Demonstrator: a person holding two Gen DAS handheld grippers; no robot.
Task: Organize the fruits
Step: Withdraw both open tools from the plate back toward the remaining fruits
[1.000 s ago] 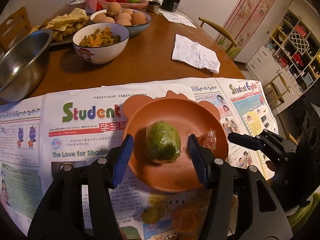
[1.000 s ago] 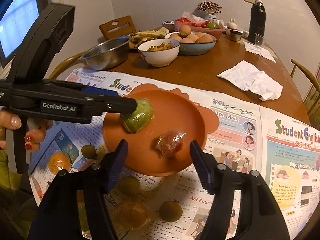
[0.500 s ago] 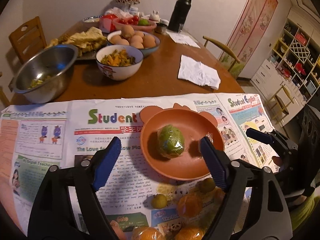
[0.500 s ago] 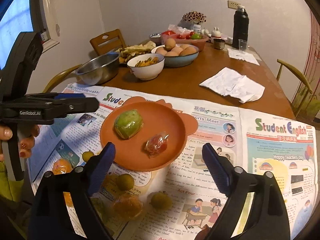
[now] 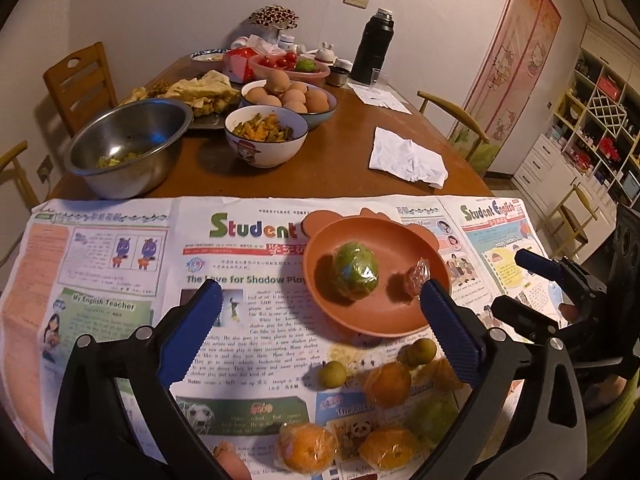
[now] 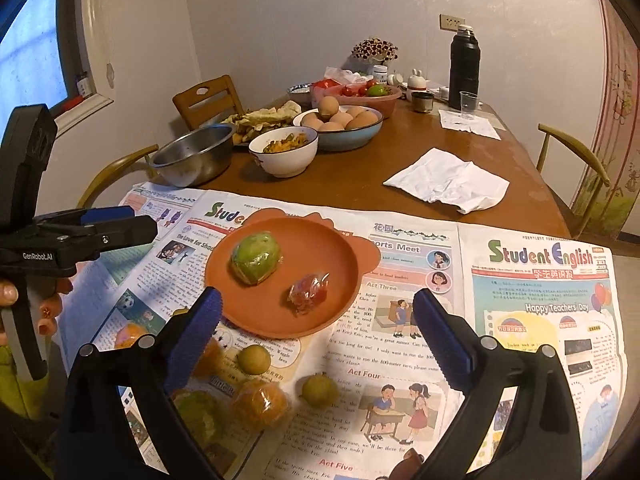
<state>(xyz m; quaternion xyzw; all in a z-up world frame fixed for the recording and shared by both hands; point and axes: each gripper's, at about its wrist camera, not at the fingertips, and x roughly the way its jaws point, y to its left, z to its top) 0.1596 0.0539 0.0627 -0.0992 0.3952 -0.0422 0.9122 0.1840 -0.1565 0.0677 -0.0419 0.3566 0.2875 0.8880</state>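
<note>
1. Both our claws, left claw (image 5: 320, 316) and right claw (image 6: 316, 320), hang released, gripping nothing.
2. The wrapped green fruit (image 5: 355, 271) lies on the orange plate (image 5: 380, 320).
3. We should grip an orange (image 5: 387, 384) just beside the plate gently; the wrapping looks slippery.

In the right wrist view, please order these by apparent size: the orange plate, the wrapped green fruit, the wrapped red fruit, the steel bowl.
1. orange plate, clearly largest.
2. steel bowl; it stands farther away, so its true size is unsure.
3. wrapped green fruit.
4. wrapped red fruit, smallest.
</note>
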